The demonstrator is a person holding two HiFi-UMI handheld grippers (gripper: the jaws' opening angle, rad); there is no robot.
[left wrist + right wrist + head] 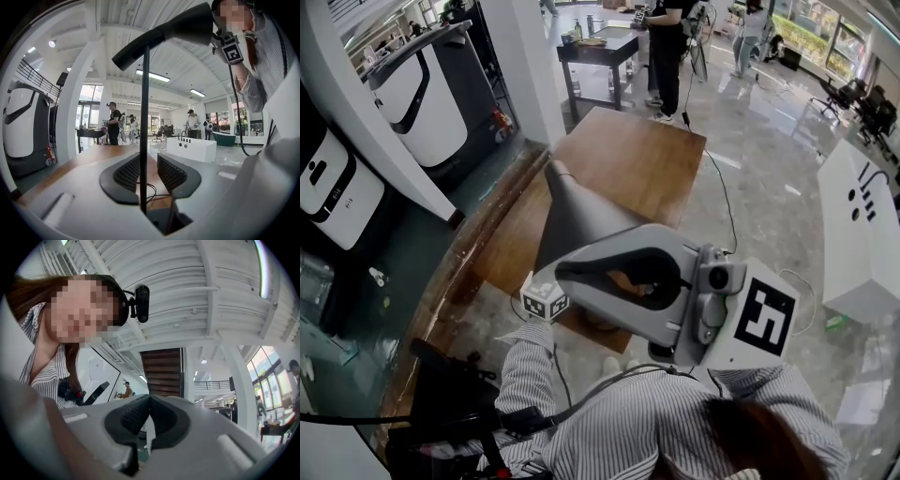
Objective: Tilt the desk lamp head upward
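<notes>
Striped sleeve (530, 370), grey right tool (150, 401) with black-and-white marker cube (766, 323).

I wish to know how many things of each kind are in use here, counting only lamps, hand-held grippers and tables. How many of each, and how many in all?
Desk lamp: 1
Grippers: 2 (left gripper, right gripper)
Wooden table: 1
Total: 4
</notes>
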